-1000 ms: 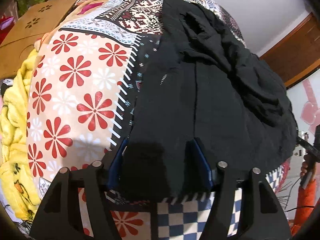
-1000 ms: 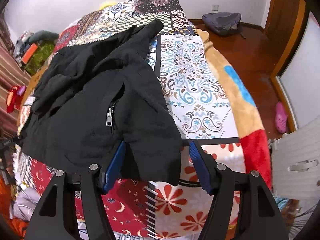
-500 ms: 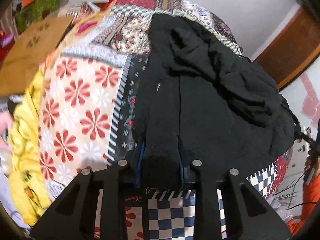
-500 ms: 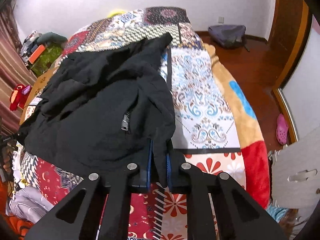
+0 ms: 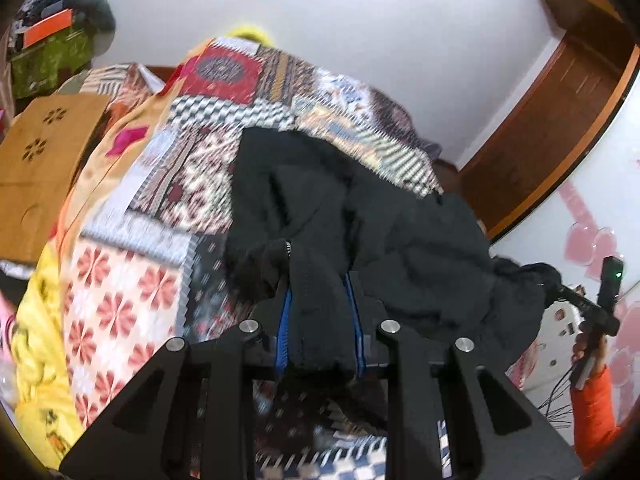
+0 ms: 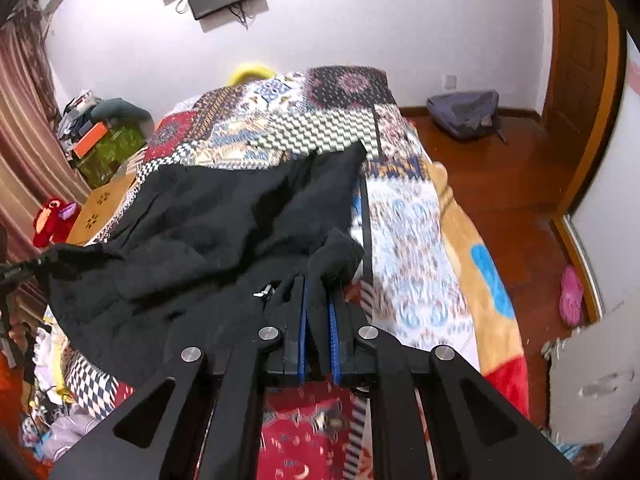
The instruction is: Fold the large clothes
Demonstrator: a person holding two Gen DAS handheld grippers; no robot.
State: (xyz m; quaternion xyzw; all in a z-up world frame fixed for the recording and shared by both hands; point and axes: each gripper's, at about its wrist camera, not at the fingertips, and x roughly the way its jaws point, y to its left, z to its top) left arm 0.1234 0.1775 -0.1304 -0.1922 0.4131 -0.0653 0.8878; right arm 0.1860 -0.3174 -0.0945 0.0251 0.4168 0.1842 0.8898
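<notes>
So, left gripper (image 5: 320, 320): its jaws are narrowed onto a thick bunch of the black jacket (image 5: 400, 240) at the near hem, on the side toward the flowered panel; the cloth fills the whole gap between the blue pads.
Why held there: a hem corner in each gripper gives control of the full near edge, which I judge is meant to be carried away toward the collar for a first fold.
Jacket position: spread rumpled across the patchwork bed (image 5: 132, 312), near edge raised off the quilt at both held points, the far end lying toward the wall.
Right gripper (image 6: 318, 320): jaws nearly together, pinching a thinner fold of the same jacket (image 6: 208, 240) beside its zipper pull (image 6: 264, 290).
Edges, left side: yellow blanket (image 5: 36, 340) and a wooden board (image 5: 40, 160) run along the bed's left flank, near but clear of the garment.
Edges, right side: open quilt lies just beside the jacket, then the bed drops to wooden floor (image 6: 500, 184) with a grey backpack (image 6: 464, 114) well apart.
Room ahead: bare quilt beyond the collar looks ample for laying the fold over.
Risk: the bulky left bunch may drag unevenly.
</notes>
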